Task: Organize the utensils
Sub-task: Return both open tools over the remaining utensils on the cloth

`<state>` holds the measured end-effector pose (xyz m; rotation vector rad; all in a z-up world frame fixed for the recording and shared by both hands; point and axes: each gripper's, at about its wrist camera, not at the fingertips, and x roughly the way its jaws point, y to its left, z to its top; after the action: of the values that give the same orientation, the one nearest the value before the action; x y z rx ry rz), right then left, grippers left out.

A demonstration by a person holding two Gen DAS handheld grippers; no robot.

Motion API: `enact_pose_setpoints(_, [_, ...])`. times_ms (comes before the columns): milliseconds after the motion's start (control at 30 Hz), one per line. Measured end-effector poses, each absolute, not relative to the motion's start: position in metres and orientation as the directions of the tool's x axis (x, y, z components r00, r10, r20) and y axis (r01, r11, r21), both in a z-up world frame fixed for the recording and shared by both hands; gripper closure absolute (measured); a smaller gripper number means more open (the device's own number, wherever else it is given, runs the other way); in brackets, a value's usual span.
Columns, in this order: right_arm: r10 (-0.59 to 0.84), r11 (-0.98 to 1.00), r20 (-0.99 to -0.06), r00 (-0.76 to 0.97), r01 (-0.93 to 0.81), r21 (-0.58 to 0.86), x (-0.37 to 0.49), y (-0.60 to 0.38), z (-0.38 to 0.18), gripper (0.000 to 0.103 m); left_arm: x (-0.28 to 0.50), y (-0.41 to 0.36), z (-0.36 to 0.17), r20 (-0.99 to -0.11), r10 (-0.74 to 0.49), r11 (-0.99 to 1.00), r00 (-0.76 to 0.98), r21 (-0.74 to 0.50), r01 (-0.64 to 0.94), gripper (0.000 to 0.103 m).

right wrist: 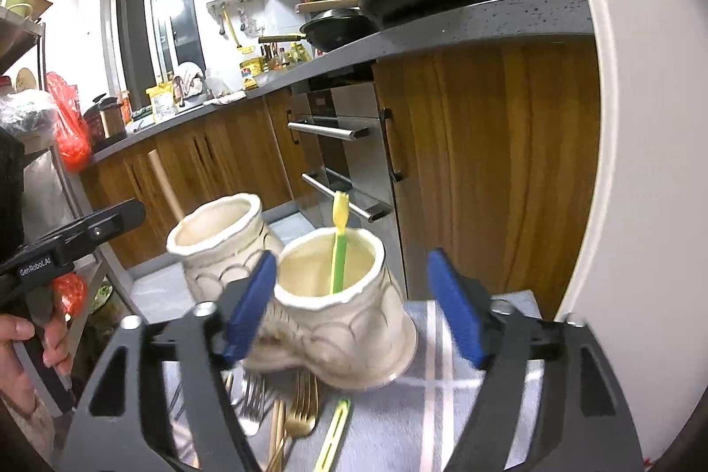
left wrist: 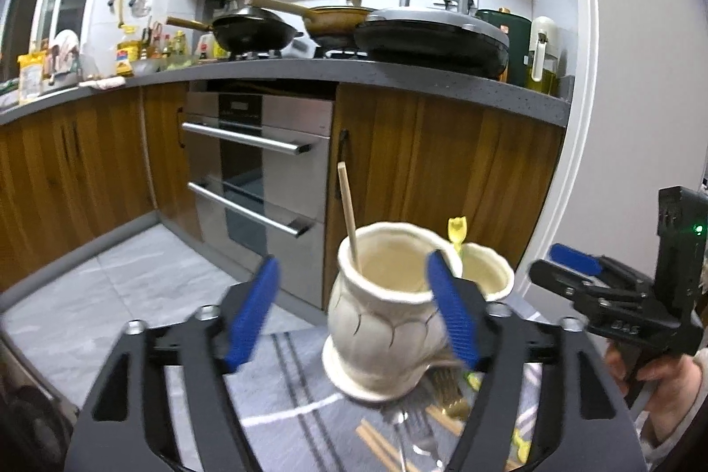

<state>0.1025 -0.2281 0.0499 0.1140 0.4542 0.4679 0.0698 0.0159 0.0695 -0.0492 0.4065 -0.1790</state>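
Jaws of both grippers stand apart and empty. The loose forks lie flat below the right gripper, handles running toward it, nearer than the left gripper.

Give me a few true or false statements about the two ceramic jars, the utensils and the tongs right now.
1. The left tongs are clamped on a fork. False: they stand open, nothing gripped.
2. A yellow-green utensil stands in the right jar. True.
3. The left jar is empty. False: a wooden chopstick leans inside it.
4. Gold forks lie on the striped cloth in front of the jars. True.
5. The right tongs are open. True.
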Motion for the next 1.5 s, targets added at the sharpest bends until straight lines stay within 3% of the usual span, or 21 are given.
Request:
enact_pose_setpoints(67, [0.468, 0.884, -0.405, 0.785, -0.418, 0.21, 0.094, -0.231, 0.049, 0.014, 0.059, 0.019, 0.068, -0.389, -0.165, 0.986, 0.906, -0.076, 0.146, 0.015])
enact_pose_setpoints(233, [0.471, 0.882, -0.431, 0.77, -0.415, 0.223, 0.077, -0.241, 0.045, 0.006, 0.042, 0.023, 0.06, -0.42, -0.132, 0.991, 0.898, -0.066, 0.115, 0.008])
enact_pose_setpoints(667, [0.394, 0.913, -0.564, 0.725, -0.379, 0.15, 0.049, -0.248, 0.003, 0.006, 0.013, 0.029, 0.003, -0.58, -0.094, 0.995, 0.809, -0.043, 0.085, 0.006])
enact_pose_setpoints(1133, [0.356, 0.918, -0.63, 0.69, -0.384, 0.098, 0.035, -0.243, -0.021, 0.006, 0.014, -0.011, -0.042, -0.719, -0.074, 0.989, 0.691, 0.038, 0.146, 0.006])
enact_pose_setpoints(1300, [0.344, 0.914, -0.639, 0.688, -0.402, 0.06, 0.032, -0.239, -0.024, 0.006, 0.016, -0.024, -0.049, -0.744, -0.072, 0.978, 0.664, 0.076, 0.192, 0.012])
enact_pose_setpoints(1367, [0.338, 0.912, -0.651, 0.68, -0.406, 0.05, 0.034, -0.238, -0.026, 0.006, 0.017, -0.026, -0.048, -0.754, -0.095, 0.975, 0.65, 0.062, 0.214, 0.024])
enact_pose_setpoints(1500, [0.351, 0.905, -0.674, 0.65, -0.419, 0.067, 0.037, -0.234, -0.03, 0.006, 0.019, -0.031, -0.049, -0.767, -0.114, 0.969, 0.632, 0.055, 0.241, 0.035])
